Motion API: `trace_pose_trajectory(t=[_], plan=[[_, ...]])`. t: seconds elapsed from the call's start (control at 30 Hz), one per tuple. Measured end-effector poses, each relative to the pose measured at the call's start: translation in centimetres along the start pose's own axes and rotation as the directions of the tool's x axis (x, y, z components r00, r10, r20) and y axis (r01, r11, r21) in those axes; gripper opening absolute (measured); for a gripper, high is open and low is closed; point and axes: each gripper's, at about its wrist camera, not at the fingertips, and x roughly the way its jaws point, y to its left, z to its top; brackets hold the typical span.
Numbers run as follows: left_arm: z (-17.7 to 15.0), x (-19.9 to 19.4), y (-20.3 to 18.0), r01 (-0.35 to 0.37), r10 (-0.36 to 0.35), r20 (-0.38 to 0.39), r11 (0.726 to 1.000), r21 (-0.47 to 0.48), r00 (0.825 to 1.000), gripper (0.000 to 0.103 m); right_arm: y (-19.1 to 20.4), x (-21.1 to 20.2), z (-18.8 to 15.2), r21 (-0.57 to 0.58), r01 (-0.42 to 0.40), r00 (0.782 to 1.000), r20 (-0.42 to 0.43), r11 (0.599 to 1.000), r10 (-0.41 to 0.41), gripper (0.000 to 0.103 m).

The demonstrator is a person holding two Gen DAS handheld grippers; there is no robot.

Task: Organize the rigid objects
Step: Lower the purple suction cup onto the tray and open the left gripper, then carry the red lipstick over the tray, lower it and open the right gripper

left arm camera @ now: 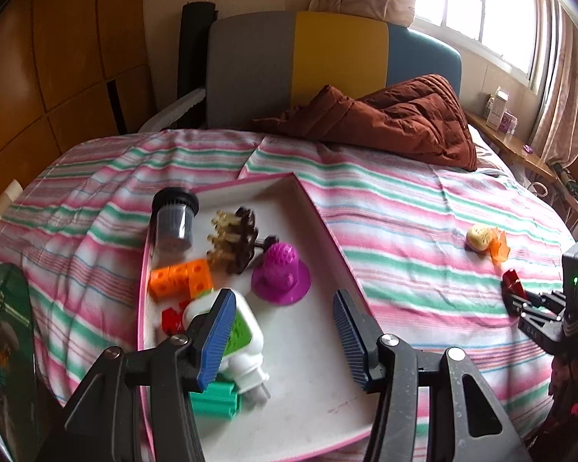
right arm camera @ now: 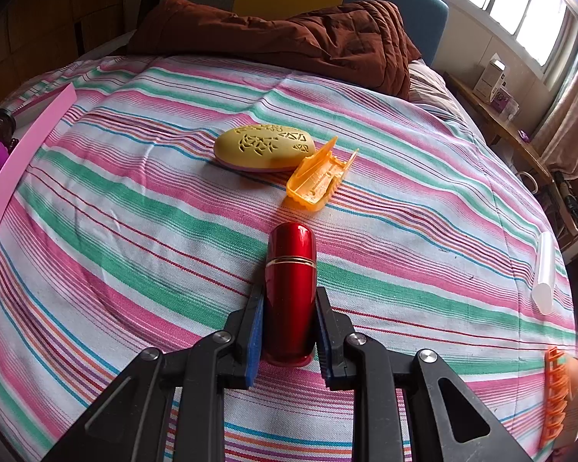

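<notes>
My left gripper (left arm camera: 285, 340) is open and empty above a white tray with a pink rim (left arm camera: 327, 231) on the bed. In the tray lie a purple nubbed cap (left arm camera: 281, 275), an orange block (left arm camera: 181, 277), a dark comb-like piece (left arm camera: 237, 240), a clear jar with a black lid (left arm camera: 173, 219), a white and green plug (left arm camera: 242, 337) and a teal block (left arm camera: 215, 400). My right gripper (right arm camera: 289, 327) is shut on a red lipstick tube (right arm camera: 291, 288) just above the striped sheet; it also shows at the right in the left wrist view (left arm camera: 514, 281). A yellow oval case (right arm camera: 264, 148) and an orange open clip case (right arm camera: 318, 177) lie beyond it.
A brown quilt (left arm camera: 397, 123) is heaped at the head of the bed. A clear tube (right arm camera: 545, 269) and an orange comb (right arm camera: 555, 396) lie at the right edge of the bed. A wooden shelf with boxes (right arm camera: 497, 88) stands by the window.
</notes>
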Motion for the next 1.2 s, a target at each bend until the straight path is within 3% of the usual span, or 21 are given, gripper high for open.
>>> trace_pose_trajectory(t=[0.6,0.93,1.03,1.2], plan=[[-3.9,-1.9,6.1,-0.085,0.084,-0.015,0.992,-0.096,0.996,0.053,0.1,0.3,0.2,0.024,0.013,1.0,0.001,1.0,-0.013,0.024],[-4.3,-2.7,6.3,-0.103,0.103,-0.007,0.99,-0.092,0.995,0.053,0.9,-0.1,0.2,0.073,0.042,0.999,-0.023,0.996,-0.041,0.024],[-4.2,-3.0,6.2,-0.099,0.1,0.001,0.991,-0.089,0.995,0.053,1.6,-0.6,0.2,0.094,0.019,0.999,-0.03,0.995,-0.017,0.024],[-4.3,-3.0,6.2,-0.095,0.095,-0.004,0.992,-0.087,0.995,0.053,4.0,-1.9,0.9,0.125,-0.119,0.993,-0.01,0.985,0.121,0.024]])
